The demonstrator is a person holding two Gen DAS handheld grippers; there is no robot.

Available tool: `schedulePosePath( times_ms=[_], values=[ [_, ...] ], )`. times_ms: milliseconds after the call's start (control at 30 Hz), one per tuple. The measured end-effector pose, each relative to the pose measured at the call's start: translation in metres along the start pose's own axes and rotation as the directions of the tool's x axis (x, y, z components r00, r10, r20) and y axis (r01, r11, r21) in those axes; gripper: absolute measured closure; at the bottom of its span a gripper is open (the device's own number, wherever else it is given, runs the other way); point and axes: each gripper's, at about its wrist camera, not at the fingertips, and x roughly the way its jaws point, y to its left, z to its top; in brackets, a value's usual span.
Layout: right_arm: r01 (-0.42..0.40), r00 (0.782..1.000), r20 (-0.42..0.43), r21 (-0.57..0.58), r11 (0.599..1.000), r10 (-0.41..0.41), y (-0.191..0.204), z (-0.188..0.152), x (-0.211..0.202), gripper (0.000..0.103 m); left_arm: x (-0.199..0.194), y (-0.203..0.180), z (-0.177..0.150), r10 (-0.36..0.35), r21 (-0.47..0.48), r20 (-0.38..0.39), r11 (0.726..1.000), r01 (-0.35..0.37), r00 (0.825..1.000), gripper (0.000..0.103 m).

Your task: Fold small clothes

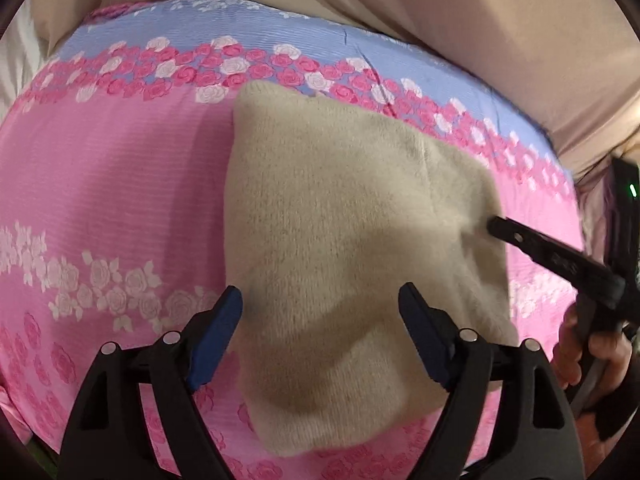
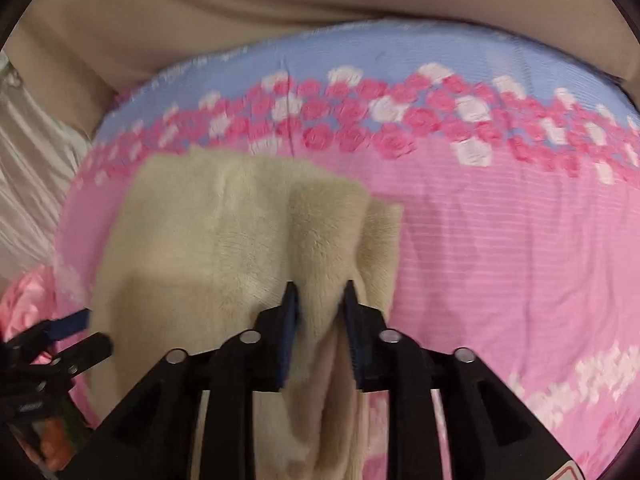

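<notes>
On pink bedspread [image 1: 120, 184] | garment [image 1: 340, 216] flat – fold step seemingly just laid | left gripper [image 1: 320, 320] wide, empty, over near edge | right gripper [image 2: 318, 300] half-open, ridge of fabric between jaws – grip unclear | next, likely: withdraw, smooth.

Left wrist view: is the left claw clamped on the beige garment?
No. The left claw stands wide open over the beige garment, its blue pads clear of the fabric on both sides.

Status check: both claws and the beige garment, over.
Left claw open over the beige fleece garment, nothing gripped. Right claw straddles a raised fold of it; grip unclear. Garment lies on floral bedspread. Nothing in the way.
</notes>
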Motion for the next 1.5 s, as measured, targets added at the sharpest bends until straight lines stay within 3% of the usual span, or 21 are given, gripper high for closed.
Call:
schedulePosePath(
  times_ms=[67,167,200,267,367,400,467,533,633,733,767,833,867,900,967,1033,1133,1233,1367,1500],
  values=[
    [-0.04,0.999,-0.011,-0.008,0.999,0.04,-0.002,-0.022,-0.022,0.045,-0.009,0.018,-0.008,-0.08,-0.082,-0.012,0.993,0.079,0.997,0.018],
    [-0.081,0.993,-0.085,0.003,0.997,0.081,-0.002,-0.063,-0.029,0.041,-0.007,0.045,-0.03,-0.158,-0.178,-0.064,0.973,0.145,0.985,0.016],
    [-0.09,0.99,-0.104,0.014,0.996,0.091,-0.004,-0.074,-0.025,0.035,-0.002,0.055,-0.038,-0.166,-0.206,-0.079,0.968,0.147,0.983,0.016],
    [-0.097,0.986,-0.128,0.072,0.993,0.106,-0.012,-0.088,-0.006,0.033,0.009,0.066,-0.049,-0.199,-0.262,-0.093,0.95,0.168,0.976,0.012],
    [-0.169,0.963,-0.17,0.222,0.96,0.208,-0.024,-0.092,0.029,0.034,0.031,0.072,-0.051,-0.293,-0.331,-0.095,0.91,0.248,0.951,0.01],
    [-0.201,0.953,-0.175,0.243,0.949,0.247,-0.025,-0.091,0.037,0.049,0.04,0.071,-0.051,-0.328,-0.344,-0.101,0.898,0.276,0.939,0.011],
    [-0.204,0.953,-0.179,0.219,0.954,0.245,-0.021,-0.084,0.037,0.069,0.044,0.063,-0.047,-0.349,-0.325,-0.121,0.899,0.295,0.929,0.036],
    [-0.196,0.966,-0.137,0.154,0.968,0.217,-0.011,-0.084,0.007,0.076,0.025,0.046,-0.041,-0.295,-0.219,-0.126,0.94,0.263,0.947,0.048],
    [-0.197,0.975,-0.08,0.137,0.971,0.209,-0.009,-0.091,-0.026,0.079,-0.001,0.035,-0.044,-0.284,-0.134,-0.128,0.954,0.267,0.95,0.048],
    [-0.103,0.976,-0.183,0.097,0.99,0.12,-0.016,-0.109,0.008,0.071,0.023,0.026,-0.055,-0.14,-0.06,-0.199,0.99,0.13,0.97,0.04],
    [-0.108,0.97,-0.204,0.13,0.986,0.133,-0.023,-0.115,0.017,0.066,0.028,0.025,-0.058,-0.113,-0.042,-0.205,0.993,0.106,0.972,0.038],
    [-0.133,0.976,-0.142,0.209,0.969,0.165,-0.03,-0.112,-0.006,0.066,0.012,0.02,-0.057,-0.107,-0.048,-0.171,0.994,0.101,0.979,0.036],
    [-0.118,0.987,-0.084,0.185,0.976,0.135,-0.026,-0.106,-0.029,0.069,-0.002,0.016,-0.055,-0.072,-0.024,-0.138,0.997,0.069,0.988,0.036],
    [-0.097,0.994,-0.028,0.137,0.986,0.102,-0.019,-0.1,-0.047,0.082,-0.016,0.009,-0.053,-0.025,0.015,-0.096,1.0,0.027,0.995,0.034],
    [-0.066,0.998,0.018,0.041,0.997,0.066,-0.001,-0.087,-0.066,0.097,-0.042,-0.012,-0.046,0.073,0.14,0.021,0.987,-0.075,0.997,0.025],
    [-0.059,0.998,-0.01,-0.015,0.998,0.059,0.012,-0.078,-0.048,0.099,-0.05,-0.028,-0.04,0.116,0.218,0.082,0.967,-0.132,0.99,0.023],
    [0.02,0.992,-0.123,-0.025,0.999,-0.023,0.011,-0.079,0.011,0.103,-0.04,-0.044,-0.033,0.139,0.242,0.087,0.958,-0.156,0.986,0.022],
    [0.022,0.999,-0.048,0.024,0.999,-0.021,0.019,-0.073,-0.011,0.099,-0.032,-0.049,-0.036,0.172,0.229,0.096,0.955,-0.19,0.98,0.022],
    [0.121,0.987,0.101,0.011,0.993,-0.121,0.037,-0.076,-0.062,0.078,-0.032,-0.055,-0.046,0.191,0.231,0.136,0.948,-0.219,0.972,0.016],
    [0.145,0.979,0.131,0.066,0.987,-0.153,0.047,-0.085,-0.076,0.071,-0.039,-0.064,-0.059,0.208,0.237,0.164,0.941,-0.243,0.964,0.015]
  ],
)
